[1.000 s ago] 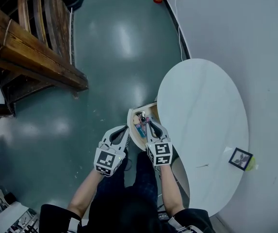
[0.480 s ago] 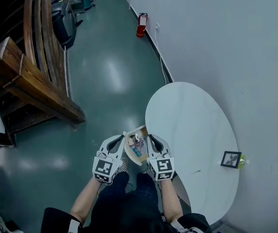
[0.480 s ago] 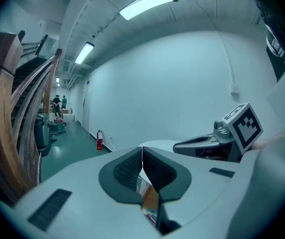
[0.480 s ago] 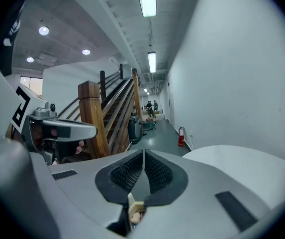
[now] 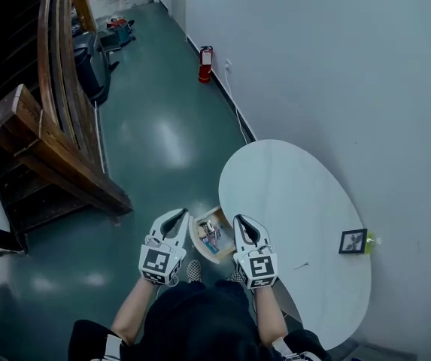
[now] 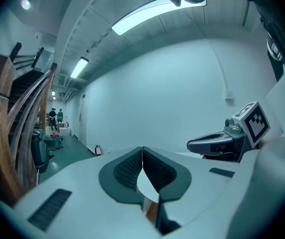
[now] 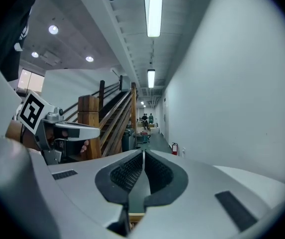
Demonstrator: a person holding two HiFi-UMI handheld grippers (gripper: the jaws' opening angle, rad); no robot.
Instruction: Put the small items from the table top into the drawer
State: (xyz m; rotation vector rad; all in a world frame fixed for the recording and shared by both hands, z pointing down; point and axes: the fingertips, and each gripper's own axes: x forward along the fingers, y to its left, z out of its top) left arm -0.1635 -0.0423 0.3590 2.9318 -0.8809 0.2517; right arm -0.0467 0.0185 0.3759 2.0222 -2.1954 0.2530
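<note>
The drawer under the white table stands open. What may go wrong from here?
1. The drawer juts out just in front of the person, so a knee might knock it.
2. A thin small item and a little frame lie on the table and may be forgotten.

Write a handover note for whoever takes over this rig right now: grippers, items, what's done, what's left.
Left gripper: shut, empty. Right gripper: shut, empty. In the head view they flank the drawer.
The drawer is open beside the table, with several small items inside.
Done: those items are in.
Left: a thin thing lies on the table, too small to identify. A frame stands at the wall edge and may not belong to the job. Then probably close the drawer.
</note>
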